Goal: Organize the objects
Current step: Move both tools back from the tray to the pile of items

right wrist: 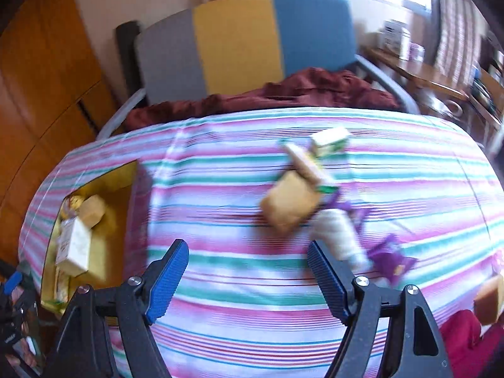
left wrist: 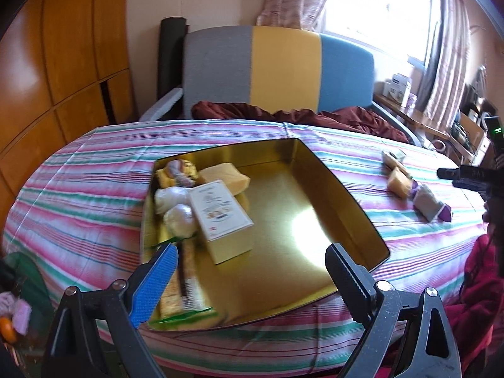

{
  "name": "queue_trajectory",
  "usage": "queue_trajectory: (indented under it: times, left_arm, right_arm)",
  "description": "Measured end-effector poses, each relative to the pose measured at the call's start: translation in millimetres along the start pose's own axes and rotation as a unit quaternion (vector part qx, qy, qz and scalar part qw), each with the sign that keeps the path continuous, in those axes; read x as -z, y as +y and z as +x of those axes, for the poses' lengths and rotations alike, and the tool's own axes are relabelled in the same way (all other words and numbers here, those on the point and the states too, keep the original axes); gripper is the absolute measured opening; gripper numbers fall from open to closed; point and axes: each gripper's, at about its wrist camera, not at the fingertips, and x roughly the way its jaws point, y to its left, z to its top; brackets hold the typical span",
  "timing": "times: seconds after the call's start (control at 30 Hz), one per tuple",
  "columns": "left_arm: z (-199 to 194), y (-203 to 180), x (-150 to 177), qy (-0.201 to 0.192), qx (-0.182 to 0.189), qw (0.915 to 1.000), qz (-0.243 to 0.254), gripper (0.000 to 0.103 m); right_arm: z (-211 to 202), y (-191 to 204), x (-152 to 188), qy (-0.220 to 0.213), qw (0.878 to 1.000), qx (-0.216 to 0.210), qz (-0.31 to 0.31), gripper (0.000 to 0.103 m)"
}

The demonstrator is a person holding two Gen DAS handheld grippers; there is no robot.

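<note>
A gold tin tray (left wrist: 315, 220) lies on the striped tablecloth (left wrist: 94, 195). Its left side holds a white box (left wrist: 220, 217), a yellow sponge block (left wrist: 225, 176), white wrapped balls (left wrist: 179, 217) and a long snack packet (left wrist: 186, 286). My left gripper (left wrist: 252, 261) hangs open over the tray's near edge, nothing between its fingers. In the right wrist view a loose pile lies on the cloth: a yellow block (right wrist: 289, 204), a white wrapped item (right wrist: 338, 233), purple packets (right wrist: 390, 256), a green-white carton (right wrist: 330, 140). My right gripper (right wrist: 247, 263) stands open and empty just left of the pile. The picture is blurred.
A chair (left wrist: 283, 69) with grey, yellow and blue back panels stands behind the table, dark red cloth (left wrist: 299, 115) on its seat. A wooden wardrobe (left wrist: 63, 63) fills the left. A cluttered desk (left wrist: 425, 116) sits by the window at right. A red sleeve (right wrist: 466, 340) shows at lower right.
</note>
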Motion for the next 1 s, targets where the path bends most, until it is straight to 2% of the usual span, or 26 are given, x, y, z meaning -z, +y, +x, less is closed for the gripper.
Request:
queue_trajectory:
  times: [0.13, 0.27, 0.33, 0.37, 0.4, 0.47, 0.5, 0.67, 0.77, 1.0]
  left_arm:
    - [6, -19, -4, 0.009, 0.025, 0.9996, 0.007, 0.094]
    - [11, -43, -9, 0.013, 0.048, 0.9983, 0.031, 0.094]
    - [12, -59, -12, 0.012, 0.062, 0.9969, 0.047, 0.094]
    - [13, -68, -13, 0.012, 0.068, 0.9962, 0.054, 0.094]
    - [15, -75, -15, 0.014, 0.074, 0.9954, 0.060, 0.094]
    - [22, -91, -20, 0.023, 0.092, 0.9933, 0.067, 0.094]
    - [24, -98, -22, 0.028, 0.100, 0.9922, 0.069, 0.094]
    - [40, -144, -35, 0.044, 0.151, 0.9843, 0.080, 0.092]
    - [51, -174, -43, 0.058, 0.178, 0.9786, 0.086, 0.090]
    - [87, -236, -52, 0.093, 0.215, 0.9679, 0.089, 0.090]
  right_arm:
    - [-6, -65, -5, -0.026, 0.995, 0.053, 0.076, 0.079]
    - [-5, -130, 8, -0.051, 0.979, 0.084, 0.179, 0.080]
    - [-1, -160, 20, -0.042, 0.963, 0.061, 0.260, 0.080]
    - [-4, -172, 23, -0.053, 0.954, 0.036, 0.293, 0.080]
    - [-10, -177, 26, -0.072, 0.948, 0.031, 0.308, 0.080]
    - [-16, -181, 27, -0.082, 0.944, 0.038, 0.316, 0.080]
    - [-15, -181, 27, -0.080, 0.944, 0.027, 0.318, 0.080]
    - [-13, -172, 24, -0.070, 0.952, 0.018, 0.297, 0.080]
    - [-11, -174, 25, -0.068, 0.950, 0.007, 0.304, 0.080]
    - [-7, -176, 26, -0.060, 0.949, -0.014, 0.308, 0.080]
